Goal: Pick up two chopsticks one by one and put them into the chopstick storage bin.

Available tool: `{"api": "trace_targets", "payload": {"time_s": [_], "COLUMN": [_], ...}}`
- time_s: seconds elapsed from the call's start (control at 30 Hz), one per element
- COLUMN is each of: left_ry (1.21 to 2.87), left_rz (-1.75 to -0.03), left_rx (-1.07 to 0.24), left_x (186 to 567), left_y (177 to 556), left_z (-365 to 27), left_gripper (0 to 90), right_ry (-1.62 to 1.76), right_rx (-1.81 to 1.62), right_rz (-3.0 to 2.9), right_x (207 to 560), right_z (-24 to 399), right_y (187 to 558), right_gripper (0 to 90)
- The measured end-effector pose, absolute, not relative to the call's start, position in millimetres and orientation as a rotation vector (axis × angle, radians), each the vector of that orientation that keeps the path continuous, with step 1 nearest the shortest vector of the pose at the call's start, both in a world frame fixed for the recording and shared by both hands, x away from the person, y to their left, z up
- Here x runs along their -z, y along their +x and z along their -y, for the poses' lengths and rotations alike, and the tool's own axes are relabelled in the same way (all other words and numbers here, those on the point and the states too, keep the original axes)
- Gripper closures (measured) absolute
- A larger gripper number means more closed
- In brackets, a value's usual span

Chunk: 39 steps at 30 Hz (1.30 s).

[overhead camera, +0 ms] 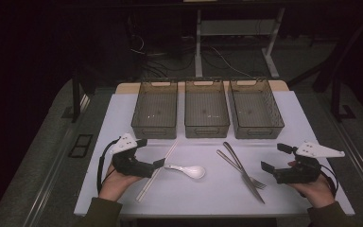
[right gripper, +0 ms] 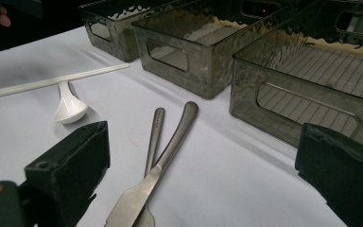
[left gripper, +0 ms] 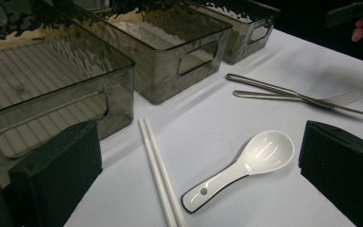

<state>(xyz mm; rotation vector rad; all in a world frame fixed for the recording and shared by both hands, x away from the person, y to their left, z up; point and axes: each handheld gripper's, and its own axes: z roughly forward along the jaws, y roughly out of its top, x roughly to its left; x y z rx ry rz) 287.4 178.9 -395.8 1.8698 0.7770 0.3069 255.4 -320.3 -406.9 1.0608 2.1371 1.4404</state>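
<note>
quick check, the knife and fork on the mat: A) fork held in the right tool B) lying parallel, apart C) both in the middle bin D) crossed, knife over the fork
D: the knife lies across the fork, seen most clearly in the right gripper view, where its blade rests on top; both are on the white mat in front of the bins, and the right tool is open and apart from them.

The white table point(overhead camera: 283, 123) carries three bins point(overhead camera: 207, 113) far; chopsticks point(overhead camera: 157, 171), spoon point(overhead camera: 189, 170), knife point(overhead camera: 243, 172) and fork point(overhead camera: 257, 183) near.
</note>
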Motion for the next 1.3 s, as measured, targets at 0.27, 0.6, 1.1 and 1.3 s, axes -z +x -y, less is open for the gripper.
{"api": "trace_targets", "payload": {"time_s": [0.27, 0.6, 1.1, 1.3], "left_ry": [1.904, 1.953, 2.041, 2.086], "left_rz": [-0.766, -0.811, -0.882, -0.901], "left_rx": [-0.302, -0.311, -0.281, -0.247], "left_x": [399, 404, 413, 417], "left_y": [295, 297, 299, 300], "left_z": [-168, -167, -173, -176], "left_gripper": [0.0, 11.2, 39.8, 49.4], "right_ry": [1.060, 1.063, 1.066, 1.063], "right_rx": [-1.436, -1.432, -1.428, -1.425], "right_rz": [-2.137, -2.142, -2.139, -2.141], "right_x": [408, 408, 408, 408], "right_z": [321, 321, 321, 321], "right_y": [256, 256, 256, 257], "right_gripper": [3.8, 3.8, 3.8, 3.8]}}
